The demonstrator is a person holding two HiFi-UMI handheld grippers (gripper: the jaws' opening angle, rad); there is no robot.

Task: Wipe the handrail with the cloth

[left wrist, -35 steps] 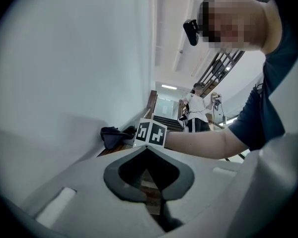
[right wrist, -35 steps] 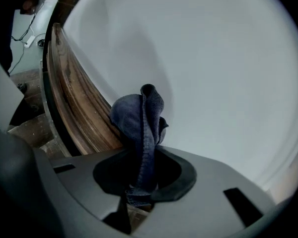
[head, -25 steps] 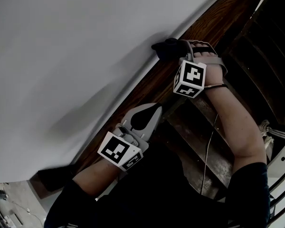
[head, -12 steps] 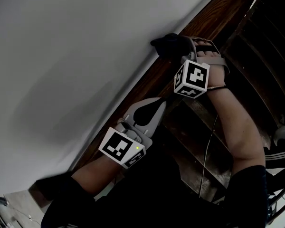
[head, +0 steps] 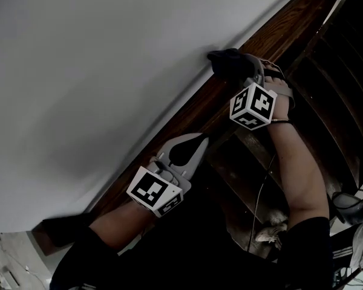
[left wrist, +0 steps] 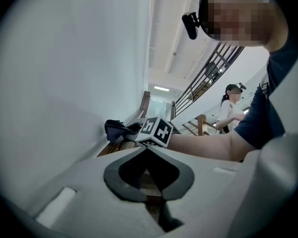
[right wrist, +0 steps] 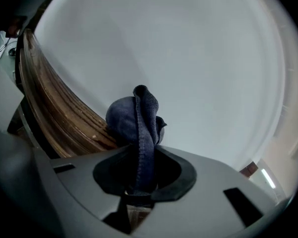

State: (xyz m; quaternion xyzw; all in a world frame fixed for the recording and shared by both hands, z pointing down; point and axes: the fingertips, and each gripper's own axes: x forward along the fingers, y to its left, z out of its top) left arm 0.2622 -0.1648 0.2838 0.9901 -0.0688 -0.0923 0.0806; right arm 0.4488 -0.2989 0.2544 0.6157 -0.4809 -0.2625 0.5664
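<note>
Cloth [right wrist: 139, 128] on handrail [head: 193, 113] | right gripper [right wrist: 139, 182] clamps it, arm outstretched | left gripper [left wrist: 148, 148] closed, empty

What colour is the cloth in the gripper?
Dark blue. The cloth shows best in the right gripper view.

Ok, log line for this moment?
right gripper: shut on cloth | cloth: against handrail | left gripper: shut, empty
</note>
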